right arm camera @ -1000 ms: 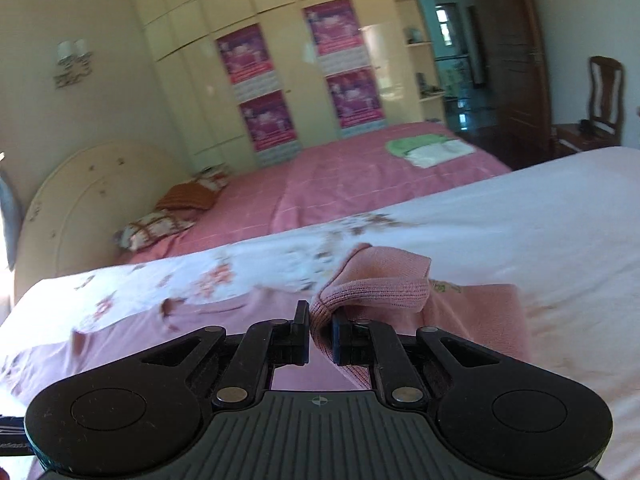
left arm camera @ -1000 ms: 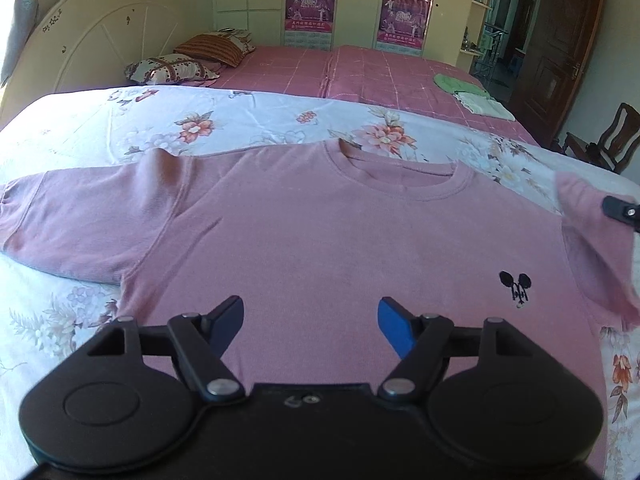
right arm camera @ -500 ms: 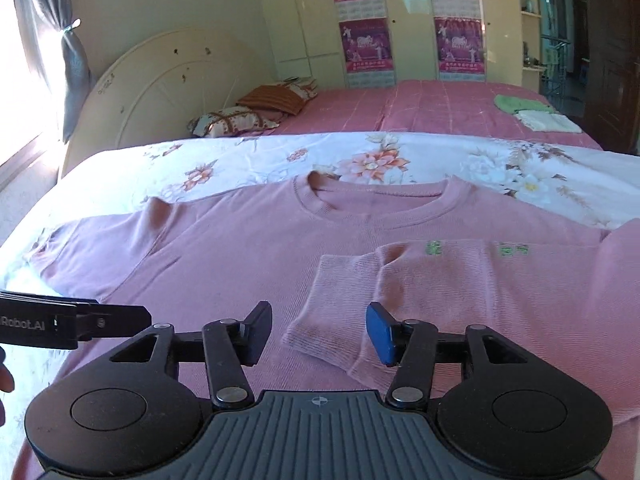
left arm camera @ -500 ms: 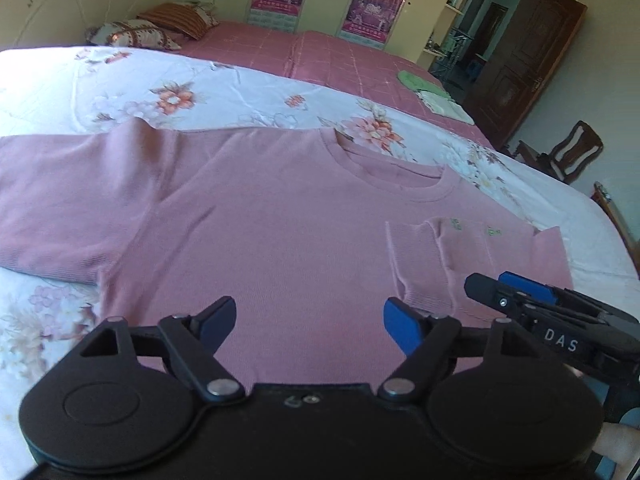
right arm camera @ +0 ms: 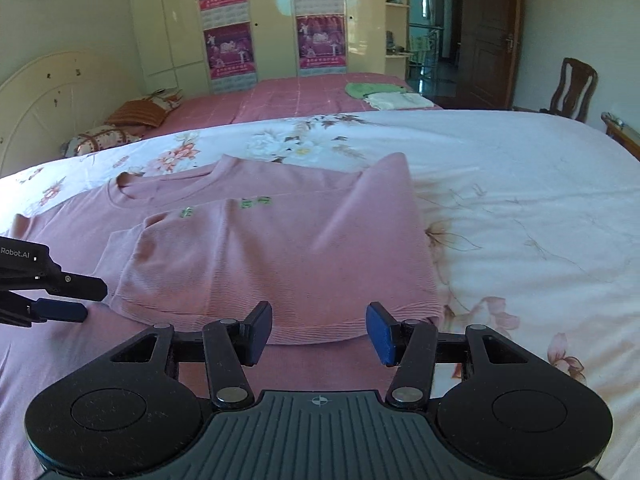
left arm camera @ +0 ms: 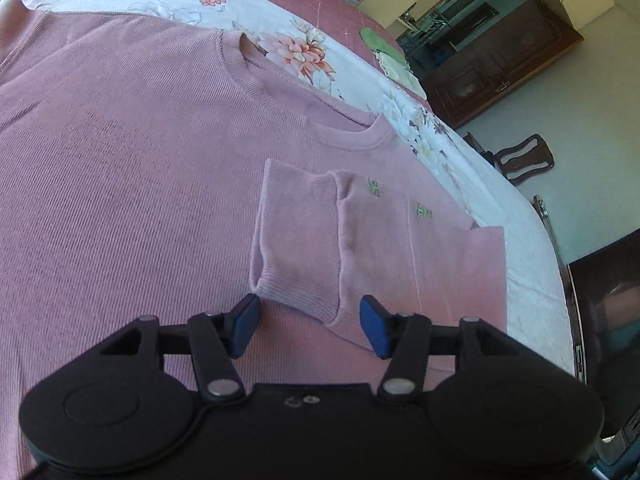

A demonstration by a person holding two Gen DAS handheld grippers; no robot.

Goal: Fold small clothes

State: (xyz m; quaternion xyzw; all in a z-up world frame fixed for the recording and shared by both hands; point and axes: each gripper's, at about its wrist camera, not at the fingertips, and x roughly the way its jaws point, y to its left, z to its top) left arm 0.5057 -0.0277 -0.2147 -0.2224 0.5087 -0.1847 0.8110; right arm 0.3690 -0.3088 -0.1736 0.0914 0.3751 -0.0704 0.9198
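Observation:
A pink knit shirt [left arm camera: 120,168] lies flat on the floral bedsheet [right arm camera: 520,208]. Its right side and sleeve [left arm camera: 304,240] are folded over onto the front, with the inside showing small green stitching. My left gripper [left arm camera: 308,324] is open and empty, low over the shirt, its jaws either side of the folded sleeve's cuff. My right gripper [right arm camera: 318,334] is open and empty, just short of the folded panel's [right arm camera: 280,256] bottom hem. The left gripper's fingertips [right arm camera: 60,310] show at the left edge of the right wrist view.
A second bed with a pink cover [right arm camera: 288,100] stands beyond, with pillows [right arm camera: 136,116] and folded green and white cloth [right arm camera: 380,94]. A wooden chair [right arm camera: 572,88] and dark door [right arm camera: 488,32] are at the right. The bed's right edge drops to the floor [left arm camera: 560,120].
The right gripper let go of the sleeve after laying it over the shirt front, and drew back to the hem. The left gripper moved right and closer, to the folded cuff.

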